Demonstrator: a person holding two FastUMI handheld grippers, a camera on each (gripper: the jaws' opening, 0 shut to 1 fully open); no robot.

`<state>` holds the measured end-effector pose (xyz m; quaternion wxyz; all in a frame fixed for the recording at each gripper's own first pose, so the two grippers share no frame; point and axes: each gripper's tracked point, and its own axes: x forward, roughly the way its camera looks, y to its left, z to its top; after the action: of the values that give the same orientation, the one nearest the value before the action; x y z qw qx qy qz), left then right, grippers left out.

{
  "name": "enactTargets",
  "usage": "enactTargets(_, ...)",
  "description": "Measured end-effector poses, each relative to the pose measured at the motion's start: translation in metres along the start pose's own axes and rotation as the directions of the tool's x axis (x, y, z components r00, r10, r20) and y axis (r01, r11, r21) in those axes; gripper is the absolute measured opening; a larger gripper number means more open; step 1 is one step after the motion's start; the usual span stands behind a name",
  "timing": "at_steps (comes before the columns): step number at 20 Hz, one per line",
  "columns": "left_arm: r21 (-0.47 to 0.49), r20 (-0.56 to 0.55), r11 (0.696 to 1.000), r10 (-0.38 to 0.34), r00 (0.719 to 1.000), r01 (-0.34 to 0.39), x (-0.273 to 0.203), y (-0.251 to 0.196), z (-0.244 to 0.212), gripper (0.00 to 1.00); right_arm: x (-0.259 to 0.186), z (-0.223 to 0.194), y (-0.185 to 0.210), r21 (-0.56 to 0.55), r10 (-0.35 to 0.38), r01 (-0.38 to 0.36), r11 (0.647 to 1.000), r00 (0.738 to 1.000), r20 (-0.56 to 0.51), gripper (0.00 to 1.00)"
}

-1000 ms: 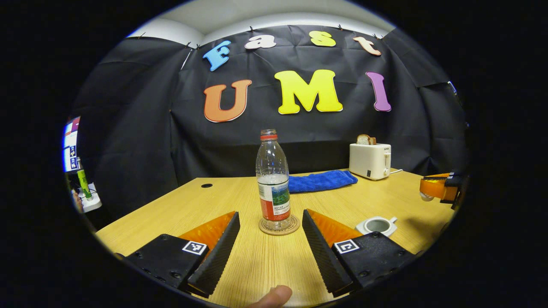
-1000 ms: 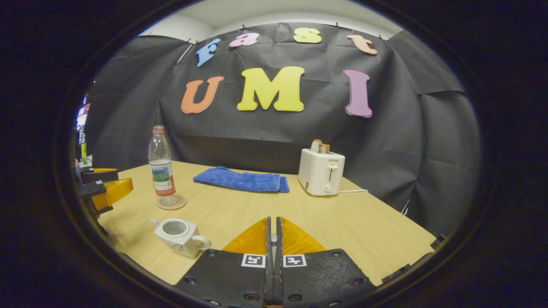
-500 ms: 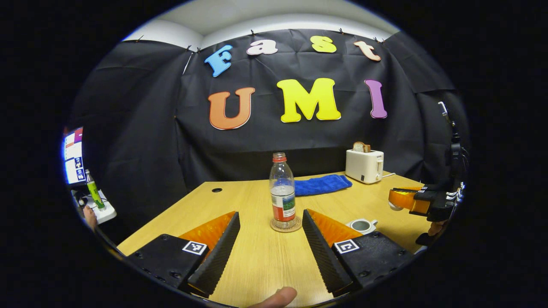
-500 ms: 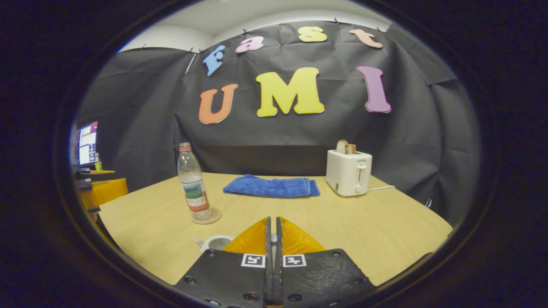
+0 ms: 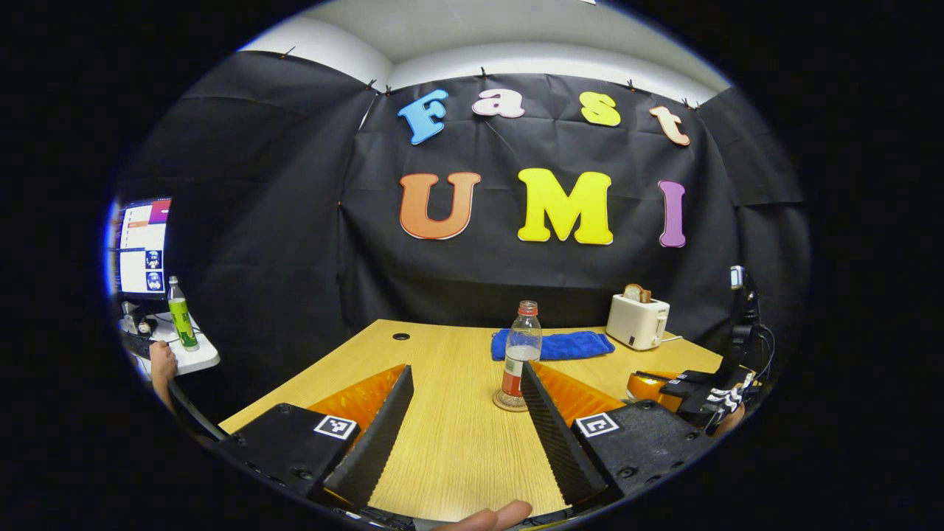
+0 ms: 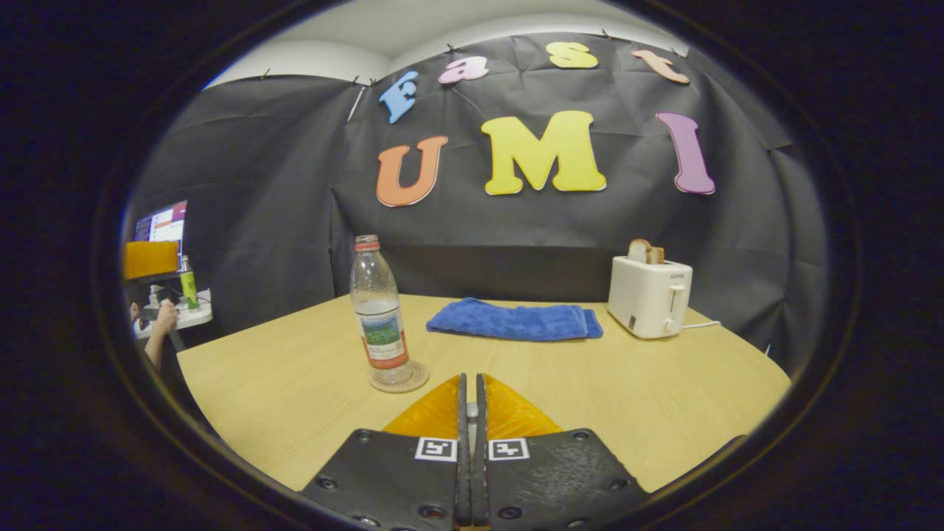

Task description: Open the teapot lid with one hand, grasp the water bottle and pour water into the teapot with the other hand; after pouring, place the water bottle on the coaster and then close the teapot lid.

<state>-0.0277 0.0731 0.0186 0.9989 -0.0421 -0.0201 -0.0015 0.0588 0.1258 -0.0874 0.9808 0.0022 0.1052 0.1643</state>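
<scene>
The water bottle (image 5: 521, 352) stands on its coaster (image 5: 509, 400) at one o'clock beyond the wide-open, empty left gripper (image 5: 464, 413), its base partly hidden by one finger, while the right gripper (image 6: 470, 413) is closed with nothing visible between its fingers.

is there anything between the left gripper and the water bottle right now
Nothing visible. In the left gripper view, only bare table lies between the open left gripper and the water bottle, which stands upright on its coaster.

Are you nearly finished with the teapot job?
Nearly, it seems. The water bottle stands upright on the coaster, and the left gripper is open, clear of it. The right gripper is shut; I cannot tell what it pinches. Closing the teapot lid probably remains.
</scene>
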Motion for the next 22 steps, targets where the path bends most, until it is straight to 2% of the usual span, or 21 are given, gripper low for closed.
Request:
enactTargets(8, 0.035, -0.008, 0.999, 0.021, 1.000, -0.020, 0.002, 0.004, -0.003, 0.92, 0.008, -0.012, 0.011, -0.015, 0.005, -0.006, 1.000, 0.999, -0.032, 0.01)
enactTargets(15, 0.076, -0.001, 0.997, -0.009, 1.000, 0.009, 0.000, -0.009, -0.003, 0.92, 0.010, -0.018, 0.011, -0.024, 0.005, -0.006, 1.000, 0.999, -0.039, 0.02)
enactTargets(17, 0.080, -0.004, 0.997, -0.016, 1.000, 0.016, 0.002, -0.012, -0.004, 0.92, 0.009, -0.018, 0.010, -0.034, -0.003, 0.002, 0.999, 0.999, -0.036, 0.06)
enactTargets(21, 0.083, -0.018, 0.996, -0.015, 1.000, 0.016, 0.003, -0.011, -0.008, 0.92, -0.002, -0.008, 0.011, -0.052, -0.011, 0.011, 0.999, 1.000, -0.007, 0.07)
enactTargets(22, 0.083, -0.020, 0.996, -0.015, 1.000, 0.017, 0.004, -0.013, -0.009, 0.92, -0.008, -0.004, 0.009, -0.062, -0.019, 0.019, 0.998, 1.000, 0.002, 0.10)
